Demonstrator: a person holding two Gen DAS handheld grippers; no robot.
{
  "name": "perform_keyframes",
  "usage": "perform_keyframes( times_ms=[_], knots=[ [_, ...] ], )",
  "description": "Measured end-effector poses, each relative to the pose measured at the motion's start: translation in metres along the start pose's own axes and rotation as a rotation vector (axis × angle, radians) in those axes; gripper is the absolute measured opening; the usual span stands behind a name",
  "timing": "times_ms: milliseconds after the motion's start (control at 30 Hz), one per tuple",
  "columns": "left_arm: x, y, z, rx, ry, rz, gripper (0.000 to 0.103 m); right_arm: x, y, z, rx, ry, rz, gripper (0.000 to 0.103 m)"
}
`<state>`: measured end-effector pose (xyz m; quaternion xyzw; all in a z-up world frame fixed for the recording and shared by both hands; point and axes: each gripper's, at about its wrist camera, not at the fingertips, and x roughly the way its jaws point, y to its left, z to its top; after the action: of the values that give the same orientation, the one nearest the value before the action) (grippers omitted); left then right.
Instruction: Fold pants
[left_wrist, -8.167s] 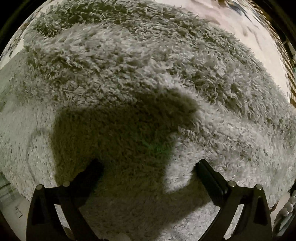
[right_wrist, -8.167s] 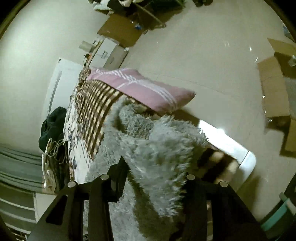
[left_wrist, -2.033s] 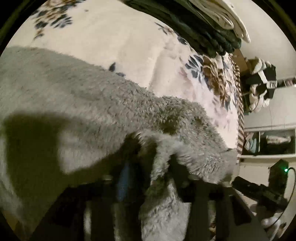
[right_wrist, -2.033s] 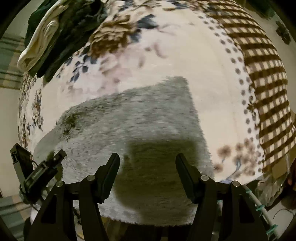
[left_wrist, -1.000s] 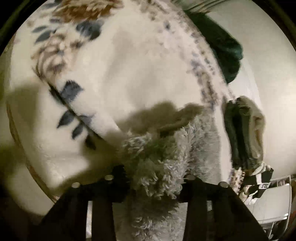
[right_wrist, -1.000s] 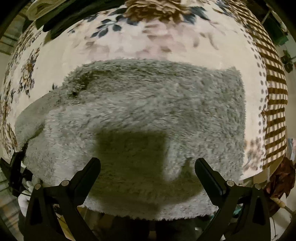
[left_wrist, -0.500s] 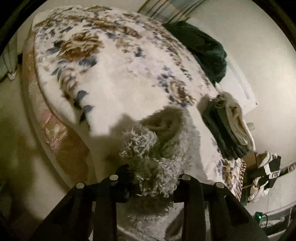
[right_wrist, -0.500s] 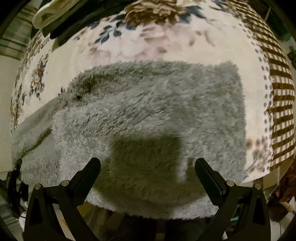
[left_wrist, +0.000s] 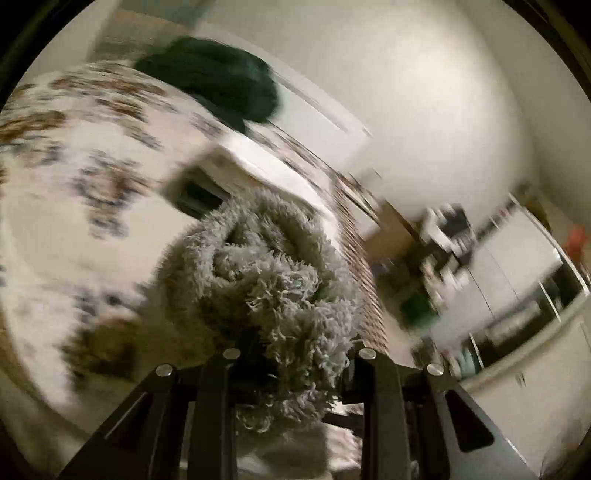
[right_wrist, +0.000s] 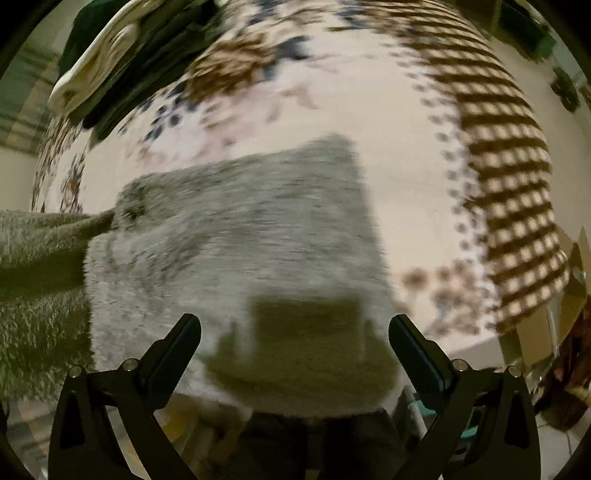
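The grey fluffy pants (right_wrist: 243, 236) lie as a folded block on the flowered bedspread (right_wrist: 399, 177), with one end rising off to the left edge of the right wrist view. In the left wrist view a bunched end of the pants (left_wrist: 273, 273) is pinched in my left gripper (left_wrist: 295, 354), whose jaws are closing on the fleece, lifted above the bed. My right gripper (right_wrist: 295, 332) hangs open above the near edge of the folded block, nothing between its fingers.
A stack of dark green and cream clothes (right_wrist: 110, 55) lies at the bed's far left. A brown checked cover (right_wrist: 509, 192) spreads over the bed's right side. A dark green garment (left_wrist: 221, 85) sits at the head of the bed; cabinets (left_wrist: 517, 280) stand to the right.
My left gripper has risen and swung with the pants' end, so the bed dropped away in its view. The right gripper has shifted right over the folded block, still open.
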<state>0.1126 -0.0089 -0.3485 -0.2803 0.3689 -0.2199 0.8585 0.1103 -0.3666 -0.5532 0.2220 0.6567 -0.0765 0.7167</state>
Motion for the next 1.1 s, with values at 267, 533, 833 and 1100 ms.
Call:
perform_keyframes(
  times_ms=[267, 533, 833, 1100],
  knots=[
    [0.138, -0.082, -0.106, 0.098, 0.261, -0.058, 0.023, -0.031, -0.124, -0.020, 0.128, -0.026, -0.083, 0.103],
    [0.206, -0.123, -0.156, 0.092, 0.556, -0.011, 0.085, -0.043, -0.199, -0.032, 0.205, -0.034, -0.074, 0.103],
    [0.143, -0.110, -0.083, 0.175, 0.460, 0.083, 0.090, -0.050, -0.177, -0.012, 0.182, -0.117, 0.252, 0.103],
    [0.133, 0.002, -0.021, 0.169, 0.438, 0.425, 0.090, 0.007, -0.082, 0.029, 0.027, -0.061, 0.442, 0.103]
  ],
)
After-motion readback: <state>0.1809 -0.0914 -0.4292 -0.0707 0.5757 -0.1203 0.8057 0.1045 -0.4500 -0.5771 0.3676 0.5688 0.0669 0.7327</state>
